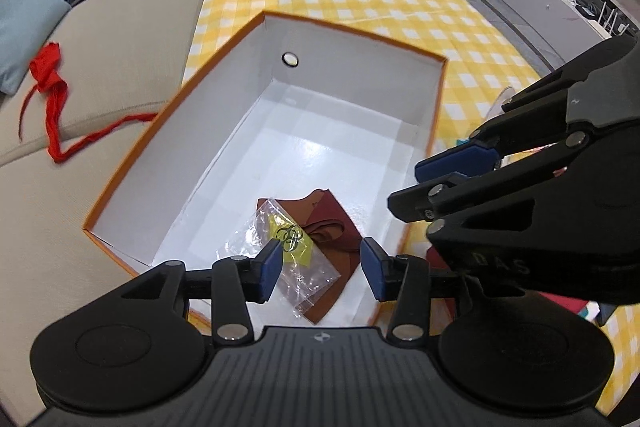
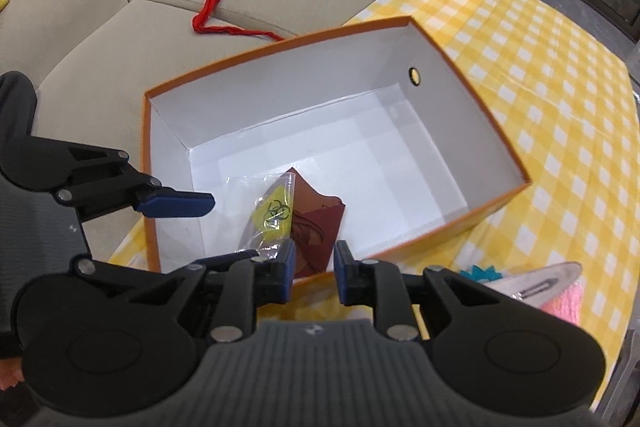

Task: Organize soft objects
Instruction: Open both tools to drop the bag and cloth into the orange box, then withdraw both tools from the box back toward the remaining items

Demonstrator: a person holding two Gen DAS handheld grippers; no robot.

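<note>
Now, both tongs [image 1: 320,265] [image 2: 314,269] parted above orange-rimmed box [image 1: 352,31], seemingly clear.

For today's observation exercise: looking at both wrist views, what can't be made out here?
- Clear bag, left wrist view: contents unclear through glare and wrinkles.
- Pink and teal items, right wrist view: cut off by the right gripper body and the frame edge.
- Dark red cloth: near end hidden behind the fingers.
</note>
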